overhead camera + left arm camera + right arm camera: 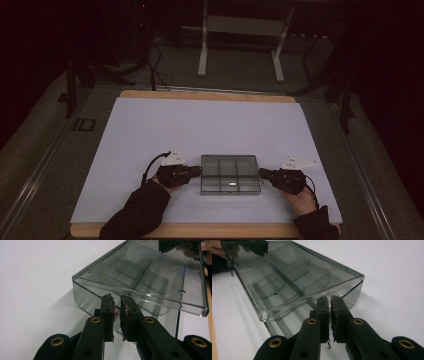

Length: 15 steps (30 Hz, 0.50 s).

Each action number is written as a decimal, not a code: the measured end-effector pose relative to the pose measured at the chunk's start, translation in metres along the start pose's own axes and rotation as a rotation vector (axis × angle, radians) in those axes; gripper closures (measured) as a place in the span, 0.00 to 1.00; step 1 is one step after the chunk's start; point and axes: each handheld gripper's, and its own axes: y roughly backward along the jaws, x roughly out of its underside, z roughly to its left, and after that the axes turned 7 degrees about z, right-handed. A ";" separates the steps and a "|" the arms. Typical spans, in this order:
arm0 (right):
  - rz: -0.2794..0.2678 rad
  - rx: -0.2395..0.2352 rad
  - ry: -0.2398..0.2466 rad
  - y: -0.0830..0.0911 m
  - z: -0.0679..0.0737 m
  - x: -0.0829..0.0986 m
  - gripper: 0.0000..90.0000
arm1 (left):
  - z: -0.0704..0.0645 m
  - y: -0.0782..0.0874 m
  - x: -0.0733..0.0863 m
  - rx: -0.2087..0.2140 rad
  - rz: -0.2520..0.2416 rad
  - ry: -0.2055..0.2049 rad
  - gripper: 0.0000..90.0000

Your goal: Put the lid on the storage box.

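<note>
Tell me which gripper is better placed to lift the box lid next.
Neither clearly: the left gripper and right gripper sit at opposite ends of the box, each with jaws nearly shut just under the lid edge. Lifting together looks best.

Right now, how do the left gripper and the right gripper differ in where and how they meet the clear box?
The left gripper meets the clear box at its left side; the right gripper at its right. The left gripper's jaws stand slightly wider apart than the right gripper's. Both are nearly closed, tips against the box wall just under its lid edge.
</note>
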 end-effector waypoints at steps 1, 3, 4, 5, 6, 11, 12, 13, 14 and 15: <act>0.007 0.006 0.008 -0.001 0.000 0.000 0.95 | 0.000 -0.001 0.001 0.000 0.003 0.002 0.91; 0.014 0.009 0.010 -0.001 0.001 0.001 0.95 | 0.001 -0.001 0.002 0.005 0.003 0.013 0.91; 0.015 0.008 0.008 -0.002 0.001 0.002 0.95 | 0.001 -0.001 0.003 0.003 0.005 0.016 0.91; 0.015 0.008 0.008 -0.002 0.001 0.002 0.95 | 0.002 -0.001 0.003 0.005 0.004 0.018 0.91; 0.018 0.009 0.008 -0.002 0.000 0.003 0.95 | 0.002 -0.001 0.004 0.009 0.004 0.025 0.91; 0.032 0.011 0.003 -0.005 -0.002 0.005 0.95 | 0.006 -0.003 0.008 0.008 0.011 0.044 0.92; 0.038 0.010 -0.003 -0.006 -0.003 0.005 0.95 | 0.007 -0.003 0.008 0.010 0.013 0.044 0.92; 0.045 0.014 -0.008 -0.007 -0.003 0.006 0.95 | 0.007 -0.003 0.008 0.007 0.014 0.044 0.92; 0.049 0.017 -0.009 -0.007 -0.004 0.007 0.95 | 0.009 -0.003 0.009 0.015 0.010 0.050 0.92; 0.041 0.008 -0.014 -0.007 -0.005 0.007 0.95 | 0.009 -0.003 0.009 0.015 0.008 0.054 0.92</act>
